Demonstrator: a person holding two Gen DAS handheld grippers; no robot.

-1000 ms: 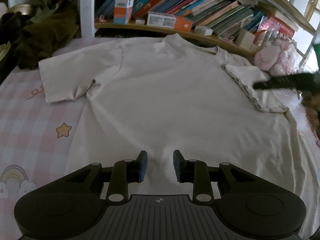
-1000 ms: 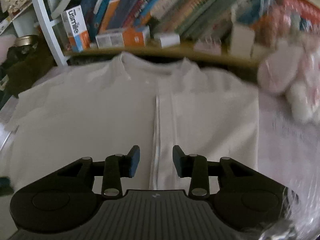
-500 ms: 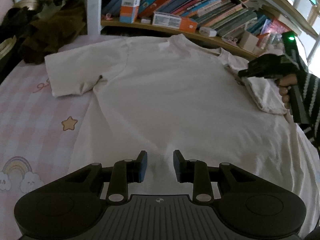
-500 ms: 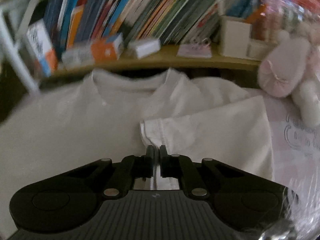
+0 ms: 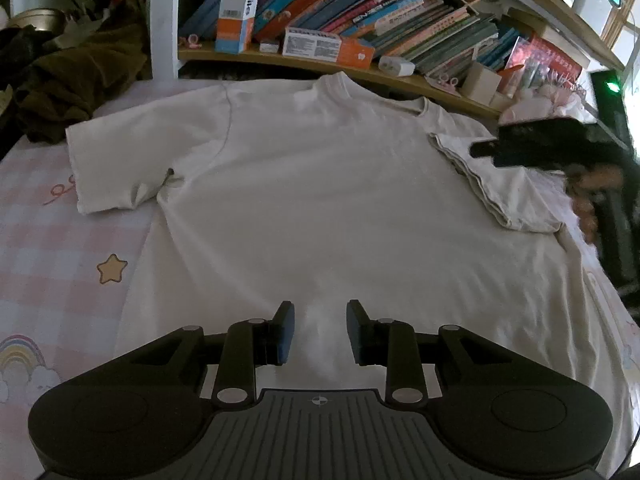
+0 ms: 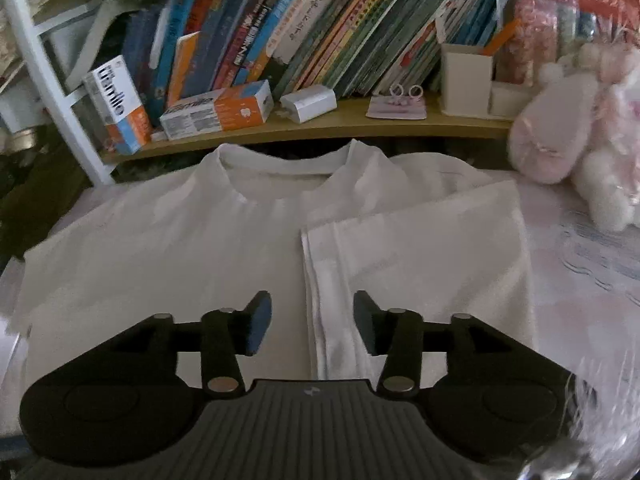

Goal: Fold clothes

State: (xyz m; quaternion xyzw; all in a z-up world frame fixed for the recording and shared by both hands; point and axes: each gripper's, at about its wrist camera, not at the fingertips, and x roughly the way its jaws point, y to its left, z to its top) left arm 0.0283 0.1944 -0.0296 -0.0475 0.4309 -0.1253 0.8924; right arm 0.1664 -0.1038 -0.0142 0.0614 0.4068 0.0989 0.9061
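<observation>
Soft cream cotton T-shirt (image 5: 320,200) flat on pink checked bedsheet (image 5: 48,256), right sleeve (image 6: 420,256) folded inward. Left gripper (image 5: 320,330) over hem, right gripper (image 6: 312,320) straddling sleeve edge; both spread, empty.

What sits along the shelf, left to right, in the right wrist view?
Upright toothpaste box → lying toothpaste box → white charger → pink scissors → white holder → pink plush.

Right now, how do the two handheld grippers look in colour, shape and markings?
Both the left gripper and the right gripper are matt black, with a ribbed grey centre plate bearing a small logo, silver pivot screws and round side housings. Their fingers carry blue pads. A green light glows above the right one.
</observation>
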